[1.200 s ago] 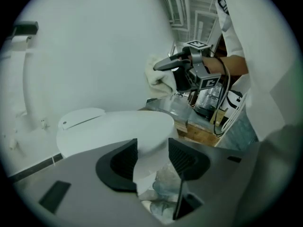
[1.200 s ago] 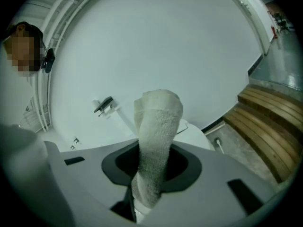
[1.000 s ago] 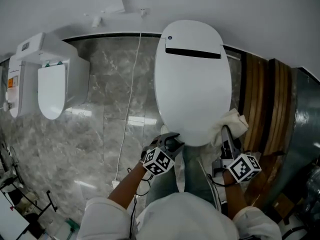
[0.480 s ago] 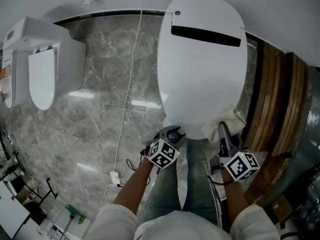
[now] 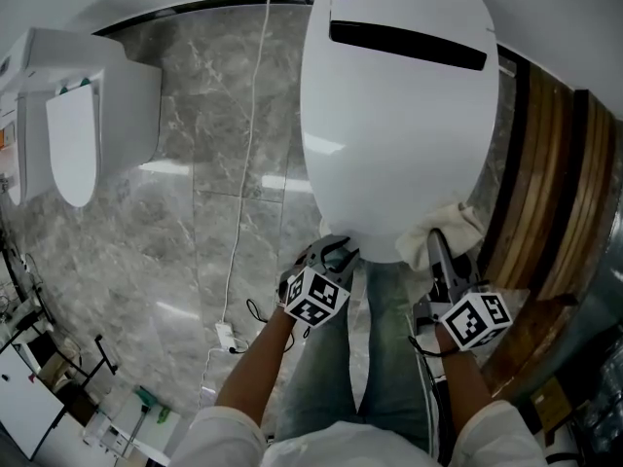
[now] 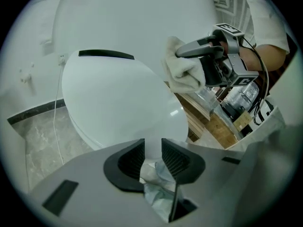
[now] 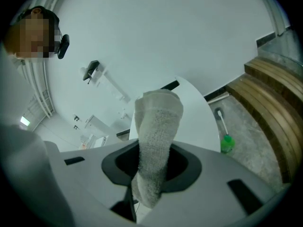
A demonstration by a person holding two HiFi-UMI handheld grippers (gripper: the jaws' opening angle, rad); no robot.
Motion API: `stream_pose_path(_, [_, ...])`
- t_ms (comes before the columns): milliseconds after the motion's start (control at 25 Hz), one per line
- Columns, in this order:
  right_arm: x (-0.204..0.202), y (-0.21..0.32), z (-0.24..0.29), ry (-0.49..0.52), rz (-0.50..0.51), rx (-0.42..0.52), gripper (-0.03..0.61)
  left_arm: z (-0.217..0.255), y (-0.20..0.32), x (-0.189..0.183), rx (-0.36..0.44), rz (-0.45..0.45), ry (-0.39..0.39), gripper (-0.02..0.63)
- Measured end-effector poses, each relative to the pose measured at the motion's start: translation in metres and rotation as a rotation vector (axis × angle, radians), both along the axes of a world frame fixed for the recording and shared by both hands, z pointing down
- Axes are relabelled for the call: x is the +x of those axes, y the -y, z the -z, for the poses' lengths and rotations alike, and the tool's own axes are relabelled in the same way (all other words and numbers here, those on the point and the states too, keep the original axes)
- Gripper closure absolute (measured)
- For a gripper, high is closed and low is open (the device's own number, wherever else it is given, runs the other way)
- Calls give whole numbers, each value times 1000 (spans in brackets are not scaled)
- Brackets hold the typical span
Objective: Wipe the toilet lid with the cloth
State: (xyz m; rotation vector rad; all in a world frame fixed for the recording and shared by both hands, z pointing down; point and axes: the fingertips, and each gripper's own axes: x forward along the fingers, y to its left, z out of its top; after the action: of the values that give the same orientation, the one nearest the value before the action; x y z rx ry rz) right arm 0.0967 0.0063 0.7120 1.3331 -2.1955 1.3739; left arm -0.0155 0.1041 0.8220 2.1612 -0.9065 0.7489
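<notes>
My right hand-held gripper (image 5: 437, 244) is clamped on the off-white terry cloth (image 7: 156, 126), which stands up out of the jaws in a folded wad and, in the head view, rests against the front right edge of the glossy white oval toilet lid (image 5: 394, 134). The lid is down. My left hand-held gripper (image 6: 152, 154) sits at the lid's front rim with its jaws narrow and just now closing; the white rim shows through the slim gap, though I cannot say for sure that the pads touch it. A white cord (image 5: 248, 163) trails over the grey marble floor (image 5: 195, 222), and a green-handled brush (image 7: 226, 142) lies on the floor beside the toilet
</notes>
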Motion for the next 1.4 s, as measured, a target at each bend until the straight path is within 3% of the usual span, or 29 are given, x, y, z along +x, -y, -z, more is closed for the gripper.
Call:
stream_pose_path(120, [-15, 17, 1, 7, 31, 20, 480, 22, 20, -9, 5, 111, -50, 485])
stream_pose_path(240, [-49, 58, 3, 97, 15, 8, 480, 57, 69, -34, 63, 249, -72, 494])
stream_pose_path(320, [-82, 90, 8, 142, 45, 4, 480, 78, 109, -60, 126, 358, -33, 514])
stream_pose_path(400, [-120, 119, 9, 155, 124, 12, 480, 97, 147, -93, 186, 475, 35, 578])
stream_pose_path(520, [-184, 155, -1, 195, 277, -15, 480, 110, 196, -141, 208, 606, 74, 595])
stream_pose_path(680, [-245, 183, -29, 195, 405, -112, 480, 103, 227, -190, 173, 718, 105, 600])
stream_pose_path(840, [-273, 189, -62, 139, 456, -225, 480, 101, 232, -210, 176, 751, 110, 600])
stream_pose_path(960, [-273, 190, -78, 101, 466, -275, 480, 98, 229, -208, 167, 759, 95, 600])
stream_pose_path(1160, [-246, 201, -77, 37, 458, -296, 480, 97, 230, -179, 182, 686, 102, 600])
stream_pose_path(1400, [-155, 221, -73, -3, 378, -317, 480, 98, 235, -148, 191, 676, 66, 600])
